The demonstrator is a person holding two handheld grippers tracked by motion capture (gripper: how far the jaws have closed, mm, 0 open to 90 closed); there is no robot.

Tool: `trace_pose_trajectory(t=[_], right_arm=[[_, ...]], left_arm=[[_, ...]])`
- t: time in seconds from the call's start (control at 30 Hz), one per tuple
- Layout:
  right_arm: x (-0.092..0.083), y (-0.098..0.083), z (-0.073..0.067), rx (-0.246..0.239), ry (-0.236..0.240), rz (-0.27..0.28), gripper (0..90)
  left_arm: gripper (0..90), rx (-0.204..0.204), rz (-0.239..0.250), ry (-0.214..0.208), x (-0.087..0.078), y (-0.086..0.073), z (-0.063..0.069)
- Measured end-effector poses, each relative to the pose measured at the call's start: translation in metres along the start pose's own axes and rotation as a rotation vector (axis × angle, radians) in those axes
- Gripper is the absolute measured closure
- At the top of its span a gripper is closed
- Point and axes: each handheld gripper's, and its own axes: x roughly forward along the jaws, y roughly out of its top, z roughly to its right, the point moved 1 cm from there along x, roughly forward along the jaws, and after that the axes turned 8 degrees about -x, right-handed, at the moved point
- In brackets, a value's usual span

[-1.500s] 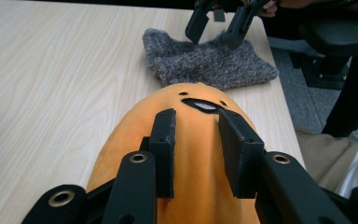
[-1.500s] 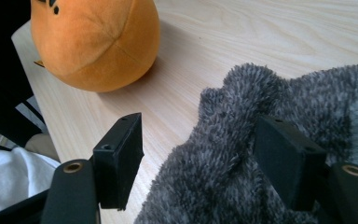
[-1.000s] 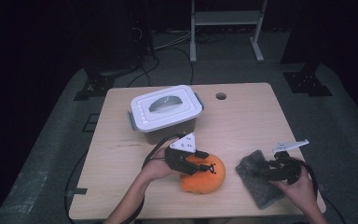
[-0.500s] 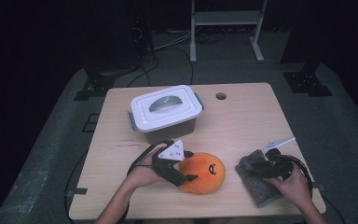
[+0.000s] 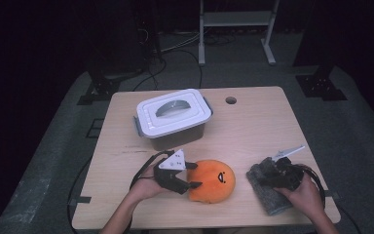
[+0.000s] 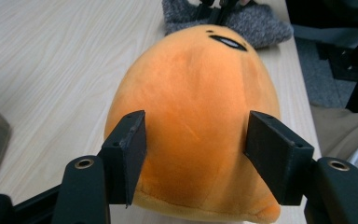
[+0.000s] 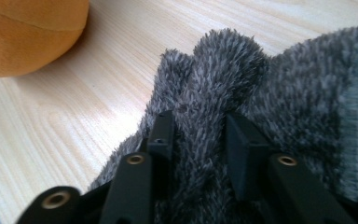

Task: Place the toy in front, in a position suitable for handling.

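An orange plush (image 5: 214, 180) with a small face lies near the table's front edge. My left gripper (image 5: 196, 175) reaches it from the left. Its jaws have just been closing, and both pads press into the plush's (image 6: 196, 84) near end on either side of my left gripper (image 6: 196, 121). To the right lies a grey fuzzy cloth (image 5: 265, 192). My right gripper (image 5: 269, 171) sits on its upper part, its jaws also just closing. A raised fold of the cloth (image 7: 284, 79) is pinched in my right gripper (image 7: 199, 119). The plush (image 7: 23, 32) shows at that view's upper left.
A white lidded box (image 5: 173, 117) with a grey handle stands at the back left of the wooden table (image 5: 272, 126). A cable hole (image 5: 231, 100) is near the far edge. The cloth (image 6: 261, 21) lies just beyond the plush. Dark floor and stand legs surround the table.
My left gripper has slid left, from over the plush's top to its left end, opening and then closing partway. The right gripper's jaws have closed onto the cloth and bunched it.
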Motion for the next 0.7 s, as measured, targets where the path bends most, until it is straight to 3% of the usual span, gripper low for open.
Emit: trace_pose_trajectory(t=[0.13, 0.27, 0.43, 0.53, 0.7], right_arm=[[-0.001, -0.001, -0.001, -0.007, 0.001, 0.010, 72.2], [-0.004, -0.002, 0.000, -0.015, 0.050, 0.028, 75.9], [-0.019, -0.001, -0.001, -0.004, 0.116, 0.115, 76.3], [-0.032, 0.007, -0.012, -0.040, 0.129, 0.163, 76.6], [-0.048, 0.036, -0.046, -0.143, 0.196, 0.276, 76.6]], left_arm=[[38.2, -0.019, 0.019, 0.004, 0.004, -0.005, 0.000], [38.9, -0.026, 0.030, 0.011, 0.007, -0.006, 0.000], [39.4, -0.029, 0.038, 0.001, 0.009, -0.005, -0.001], [39.4, -0.027, 0.043, 0.002, 0.011, -0.002, -0.001], [39.5, -0.031, 0.064, 0.003, 0.015, 0.002, 0.001]])
